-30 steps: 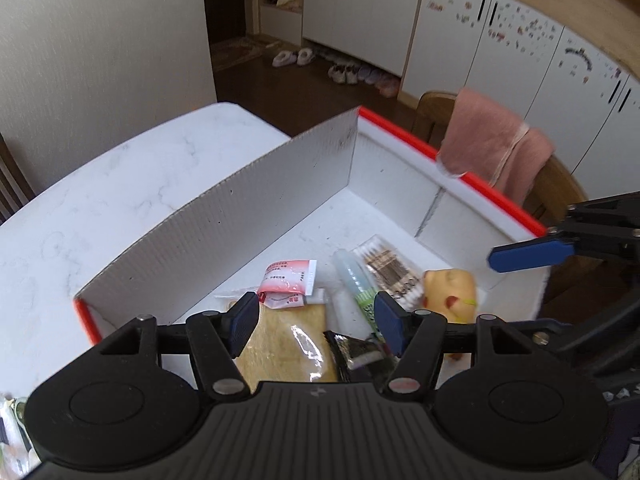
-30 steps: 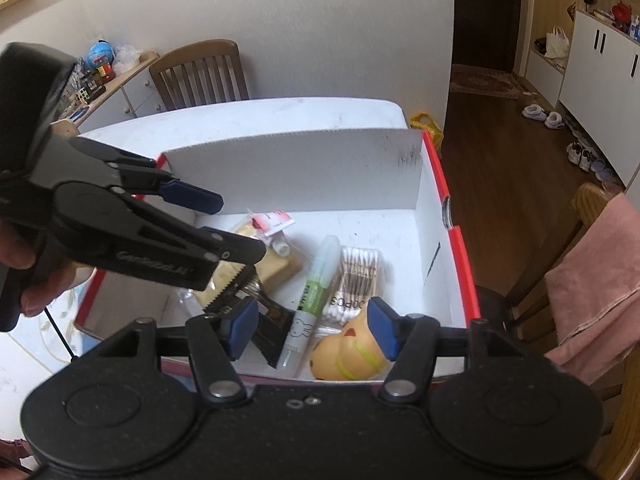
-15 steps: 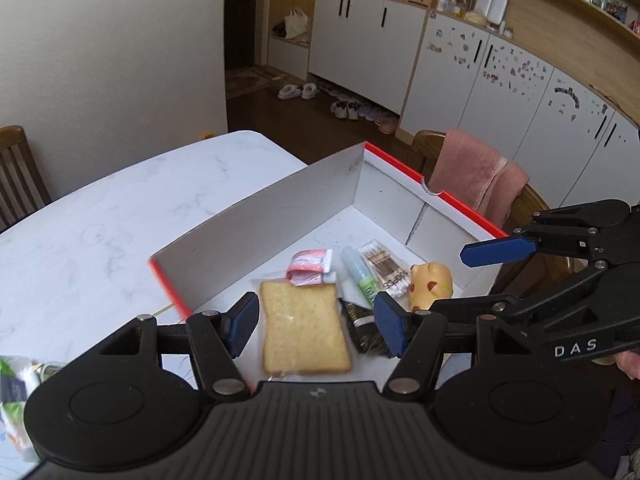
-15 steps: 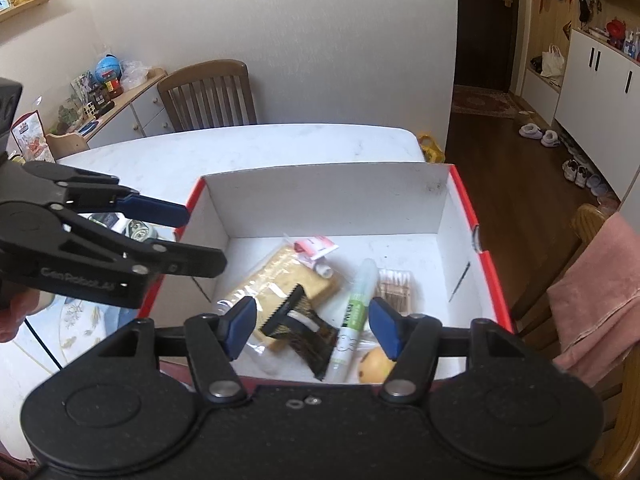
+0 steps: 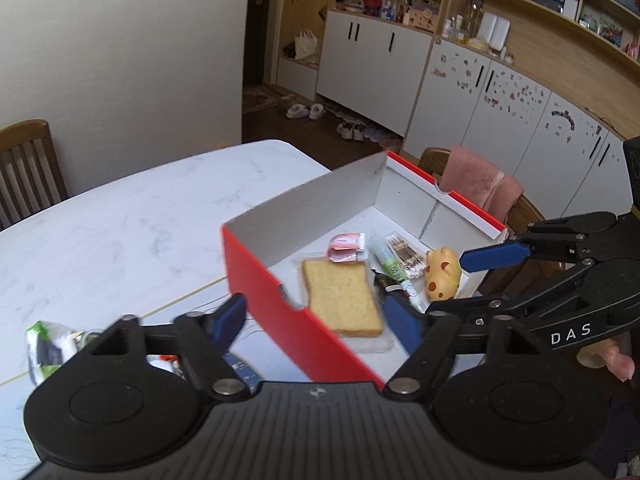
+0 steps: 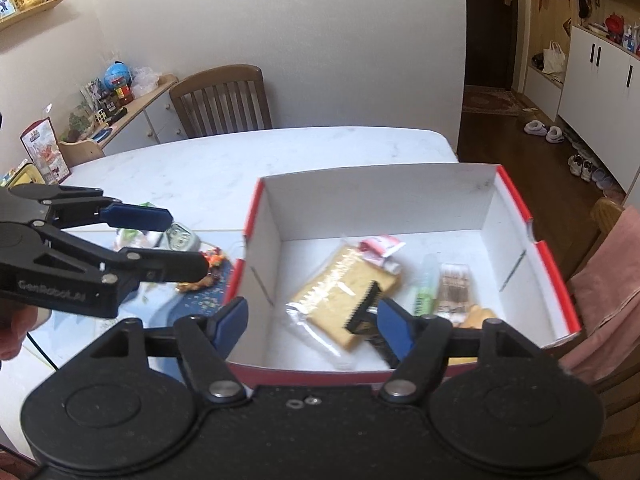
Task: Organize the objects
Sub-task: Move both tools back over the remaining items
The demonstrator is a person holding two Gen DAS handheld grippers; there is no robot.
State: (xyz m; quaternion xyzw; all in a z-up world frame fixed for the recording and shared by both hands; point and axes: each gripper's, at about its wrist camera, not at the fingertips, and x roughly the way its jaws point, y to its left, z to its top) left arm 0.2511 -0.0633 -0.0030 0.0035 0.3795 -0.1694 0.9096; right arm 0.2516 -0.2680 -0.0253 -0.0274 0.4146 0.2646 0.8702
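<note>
Left hand-held gripper (image 5: pixel 316 322): released, fingers wide apart, nothing between them; it hangs over the near red wall of the box, left finger outside it above the surface

Right hand-held gripper (image 6: pixel 310 320): released too, empty, poised over the box's near edge

Box (image 6: pixel 556 264): red outside, white inside, open top, standing on the white surface (image 6: pixel 192 168); from the right gripper it spreads from 11 to 2 o'clock

Inside the box: bagged bread slice (image 6: pixel 344 286), dark sachet (image 6: pixel 366 308) lying on it, pink-and-white packet (image 6: pixel 380 248), green-labelled tube (image 6: pixel 424 288), pack of cotton swabs (image 6: pixel 454 290), yellow pig toy (image 5: pixel 442 274)

Loose things (image 6: pixel 176 240): still outside, on the surface at about 10 o'clock from the right gripper, just beside the box's left wall; in the left view they sit at 8 o'clock

Key relation: the loose things lie on the left gripper's side, so that hand looks nearer; my guess is it fetches one next and carries it toward 1 o'clock into the box

Long axis: cannot tell for the loose things; tube and swabs run roughly 12 to 6 in the right view

Hard to make out: the loose pile is blurred and half hidden behind the left gripper, pig toy mostly covered in the right view
</note>
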